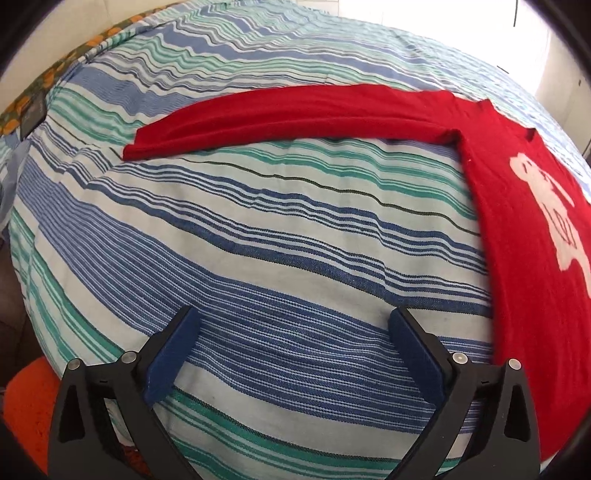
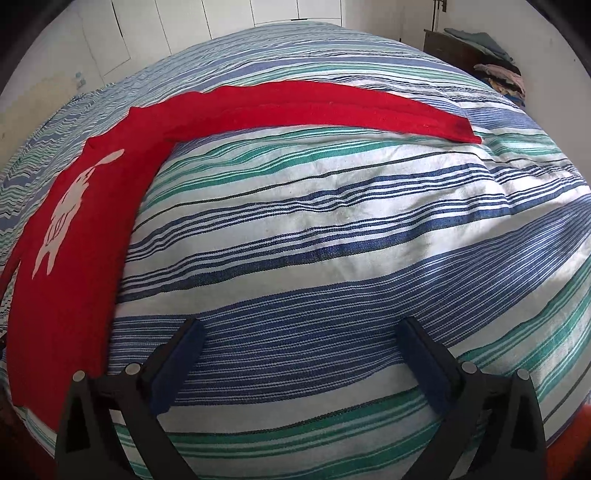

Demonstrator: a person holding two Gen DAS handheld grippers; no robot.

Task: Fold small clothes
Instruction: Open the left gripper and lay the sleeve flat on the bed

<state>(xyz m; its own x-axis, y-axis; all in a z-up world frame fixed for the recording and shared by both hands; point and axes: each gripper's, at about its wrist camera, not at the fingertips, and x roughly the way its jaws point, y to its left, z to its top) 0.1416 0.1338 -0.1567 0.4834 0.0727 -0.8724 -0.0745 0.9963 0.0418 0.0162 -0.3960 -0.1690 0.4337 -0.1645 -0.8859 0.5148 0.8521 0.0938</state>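
A red long-sleeved top (image 1: 524, 236) with a white figure on its chest lies flat on a striped bed cover (image 1: 258, 229). In the left wrist view its body fills the right side and one sleeve (image 1: 280, 118) stretches out to the left. In the right wrist view the red top (image 2: 70, 258) is on the left and its other sleeve (image 2: 325, 107) reaches right. My left gripper (image 1: 291, 325) hangs open over bare cover, left of the top's lower edge. My right gripper (image 2: 299, 336) is open too, just right of the top's body, nothing between its fingers.
A patterned pillow or cloth (image 1: 55, 74) lies at the bed's far left corner. White cupboard doors (image 2: 229, 18) stand behind the bed. A dark stand with piled clothes (image 2: 491, 62) is at the far right. Something orange (image 1: 29, 398) sits low beside the bed.
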